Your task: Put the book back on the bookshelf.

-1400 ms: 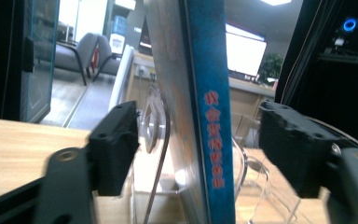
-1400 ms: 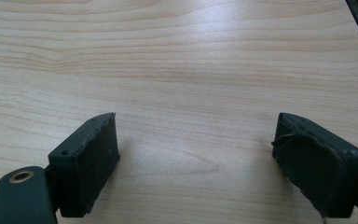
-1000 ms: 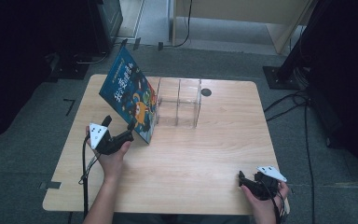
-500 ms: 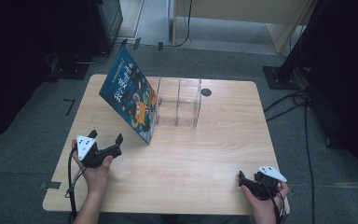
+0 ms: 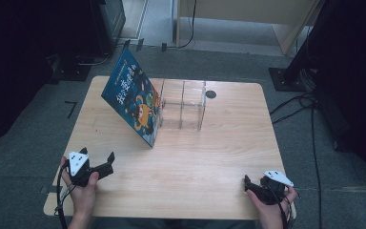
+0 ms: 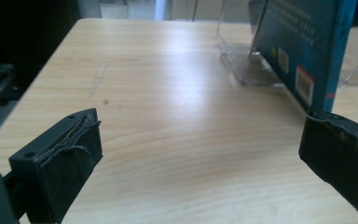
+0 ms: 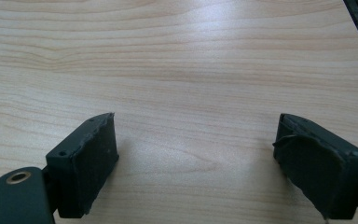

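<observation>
One book (image 5: 134,102), two spread hand-held grippers (image 5: 96,161).

The high view is taken from above the near edge of the wooden table (image 5: 181,157), facing forward and down, far enough for the whole top to be covered. The left gripper view is set low over the tabletop, directed at the blue book (image 6: 303,42) and clear rack (image 6: 235,56), both shared with the high view. The right gripper view is aimed steeply down at bare wood, close up.
</observation>
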A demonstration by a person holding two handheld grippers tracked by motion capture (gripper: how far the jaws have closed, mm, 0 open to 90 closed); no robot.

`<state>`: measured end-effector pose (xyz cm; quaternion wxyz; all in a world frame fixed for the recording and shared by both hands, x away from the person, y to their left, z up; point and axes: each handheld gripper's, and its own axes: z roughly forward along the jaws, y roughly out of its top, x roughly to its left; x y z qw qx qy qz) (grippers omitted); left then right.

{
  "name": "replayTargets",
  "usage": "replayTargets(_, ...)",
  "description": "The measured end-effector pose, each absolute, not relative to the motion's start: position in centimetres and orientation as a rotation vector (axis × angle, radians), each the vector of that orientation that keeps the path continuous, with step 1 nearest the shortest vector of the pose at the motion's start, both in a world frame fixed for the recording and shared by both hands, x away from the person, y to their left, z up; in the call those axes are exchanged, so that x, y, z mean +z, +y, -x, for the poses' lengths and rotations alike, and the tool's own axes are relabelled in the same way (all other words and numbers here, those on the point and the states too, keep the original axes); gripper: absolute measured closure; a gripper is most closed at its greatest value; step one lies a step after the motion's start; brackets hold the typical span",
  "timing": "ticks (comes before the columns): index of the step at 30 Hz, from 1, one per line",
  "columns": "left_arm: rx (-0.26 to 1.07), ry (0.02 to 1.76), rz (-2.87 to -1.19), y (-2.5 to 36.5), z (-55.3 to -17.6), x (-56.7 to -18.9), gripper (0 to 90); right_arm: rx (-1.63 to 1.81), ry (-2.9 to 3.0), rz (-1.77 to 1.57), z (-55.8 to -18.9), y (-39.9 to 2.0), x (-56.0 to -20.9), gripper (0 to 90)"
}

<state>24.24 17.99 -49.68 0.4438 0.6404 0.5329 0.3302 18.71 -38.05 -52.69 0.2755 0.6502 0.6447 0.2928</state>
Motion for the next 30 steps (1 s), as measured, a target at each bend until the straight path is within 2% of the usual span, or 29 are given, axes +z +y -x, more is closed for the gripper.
replayTargets(20,0.783,1.441,-1.783,22.1,-22.3,-51.1,0.0,0.784,1.727,-1.75,-18.5,-38.2,-52.7,12.0)
replayTargets(30,0.738,1.48,-1.868,22.3,-22.7,-51.6,0.0,0.784,1.728,-1.75,-18.5,-38.2,-52.7,12.0)
